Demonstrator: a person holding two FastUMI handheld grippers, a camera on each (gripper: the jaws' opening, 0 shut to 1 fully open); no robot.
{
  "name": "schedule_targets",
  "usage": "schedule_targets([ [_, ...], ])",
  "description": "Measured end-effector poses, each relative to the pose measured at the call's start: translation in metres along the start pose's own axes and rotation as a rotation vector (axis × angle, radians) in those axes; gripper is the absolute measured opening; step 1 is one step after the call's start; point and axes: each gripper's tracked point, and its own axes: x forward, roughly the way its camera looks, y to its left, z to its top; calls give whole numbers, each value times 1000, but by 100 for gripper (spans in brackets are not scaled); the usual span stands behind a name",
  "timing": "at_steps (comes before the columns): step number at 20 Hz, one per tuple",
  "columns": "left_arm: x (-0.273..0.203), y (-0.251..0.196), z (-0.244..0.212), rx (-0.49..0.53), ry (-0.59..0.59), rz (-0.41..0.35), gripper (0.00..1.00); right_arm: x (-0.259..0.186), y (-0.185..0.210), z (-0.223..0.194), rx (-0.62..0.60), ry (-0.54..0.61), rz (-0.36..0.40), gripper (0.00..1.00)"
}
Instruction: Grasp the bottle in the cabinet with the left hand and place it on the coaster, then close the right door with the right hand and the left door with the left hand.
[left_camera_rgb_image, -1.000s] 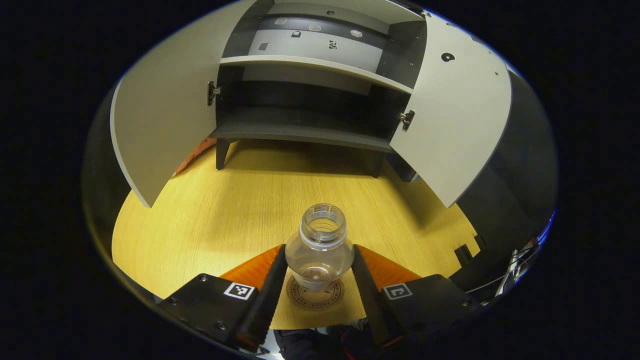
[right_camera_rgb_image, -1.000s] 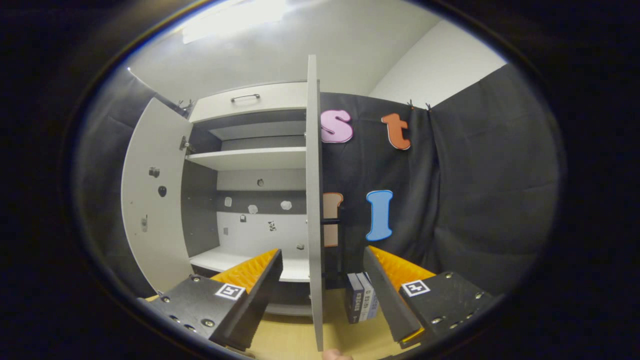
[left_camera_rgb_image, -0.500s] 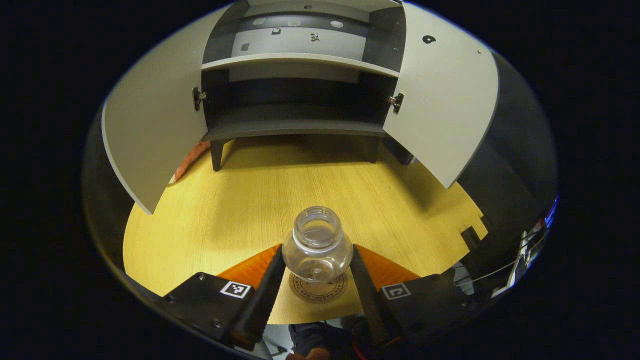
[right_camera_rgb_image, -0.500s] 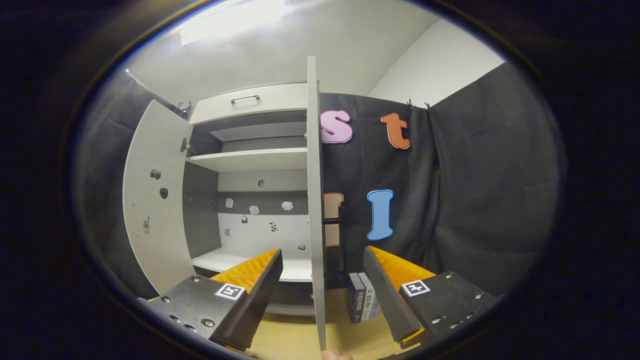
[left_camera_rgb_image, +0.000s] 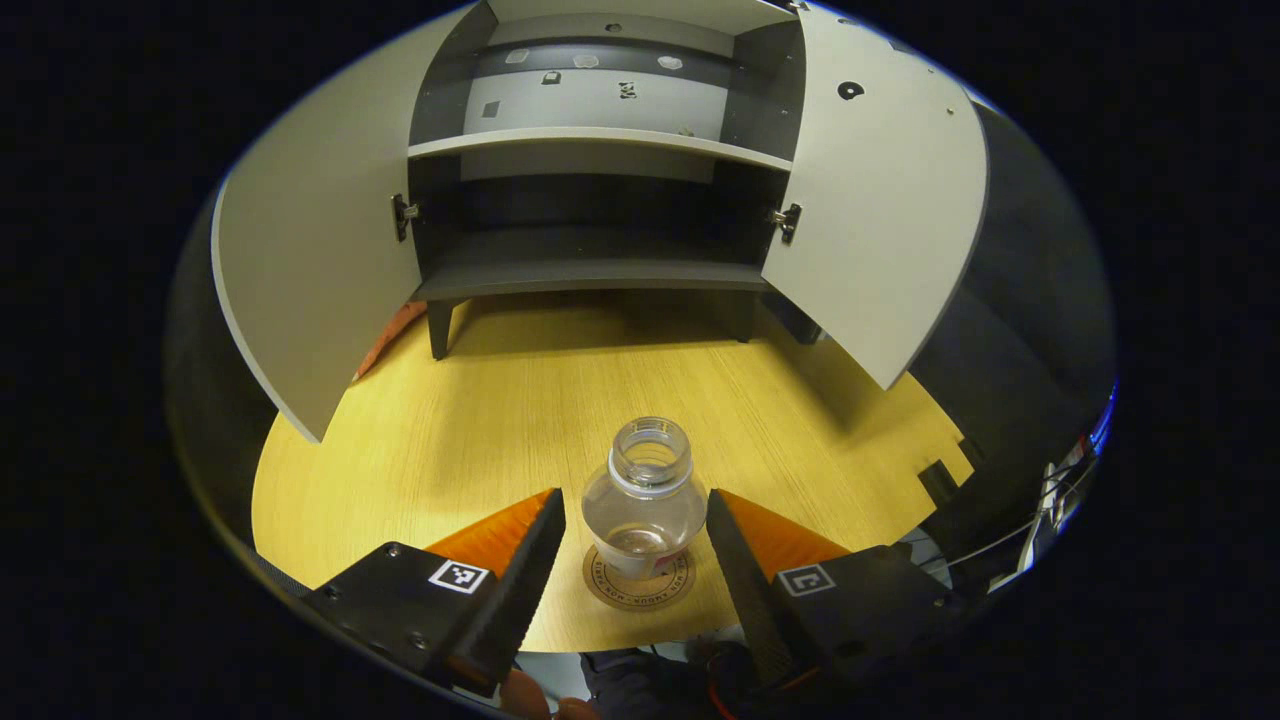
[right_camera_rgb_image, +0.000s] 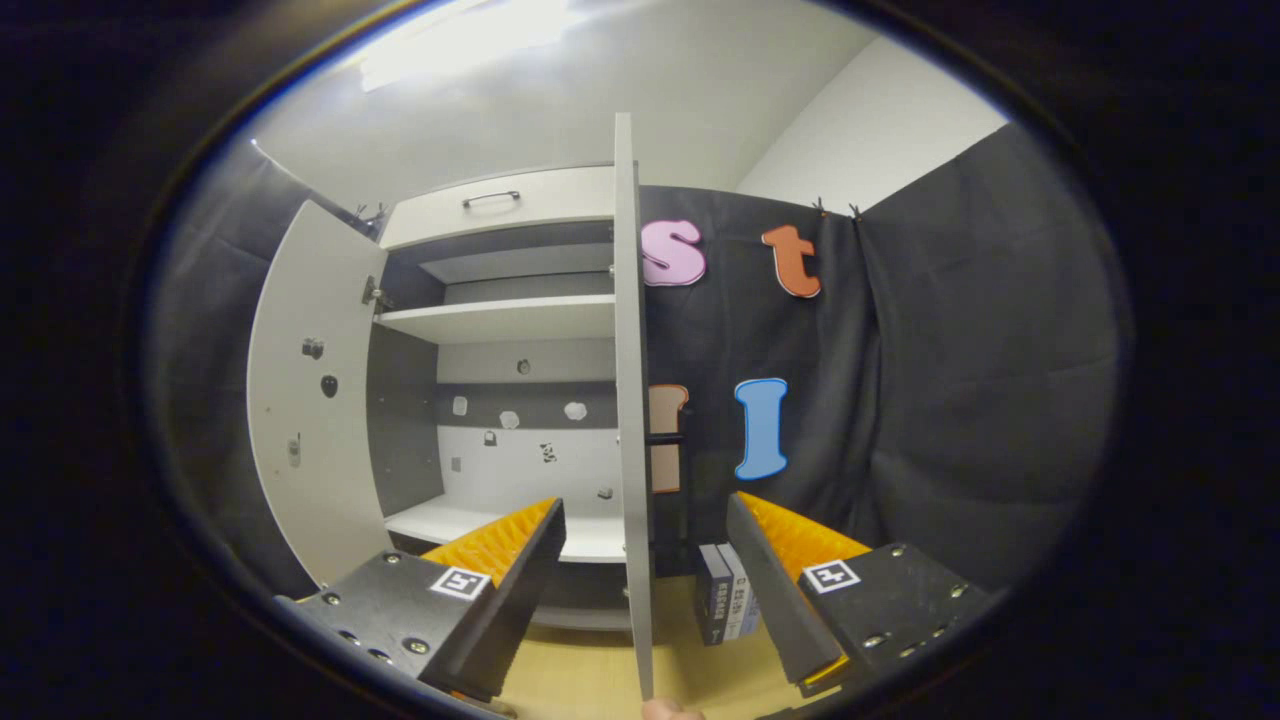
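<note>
Bottle down, doors to go
Bottle (left_camera_rgb_image: 644, 497) sat on coaster (left_camera_rgb_image: 640, 580); left gripper (left_camera_rgb_image: 634, 540) spread wide, holding nothing. Right door (right_camera_rgb_image: 630, 400) and left door (left_camera_rgb_image: 320, 260) were both open.

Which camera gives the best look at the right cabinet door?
The left gripper view: it shows the right door as a full panel, swung open from its hinge. The right gripper view catches that door edge-on, a thin strip between its fingers.

A yellow wood-grain tabletop (left_camera_rgb_image: 480, 420) is seen carrying a grey open-doored cabinet (left_camera_rgb_image: 590, 275) raised on dark legs at the far edge. A round brown printed coaster (left_camera_rgb_image: 640, 580) is laid near the front edge. A clear, uncapped plastic bottle (left_camera_rgb_image: 645, 495) is stood upright on the coaster. Small upright boxes (right_camera_rgb_image: 725, 592) are stood on the tabletop beside the cabinet.
</note>
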Motion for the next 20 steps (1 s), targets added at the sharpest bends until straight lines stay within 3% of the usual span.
schedule_targets([
  [1,-3,-2,3,17,-6,-6,89,0,0,0,1,-1,0,98],
  [6,-21,-7,31,122,-61,-32,89,3,-3,0,0,-4,-4,98],
  [10,-37,-8,64,97,-118,-46,89,4,-7,0,5,-5,-8,98],
  [14,-64,-5,132,17,-267,-27,89,5,-12,-1,1,-6,-17,98],
  [20,-137,3,270,1,-578,84,91,10,-25,4,-18,-20,-45,98],
])
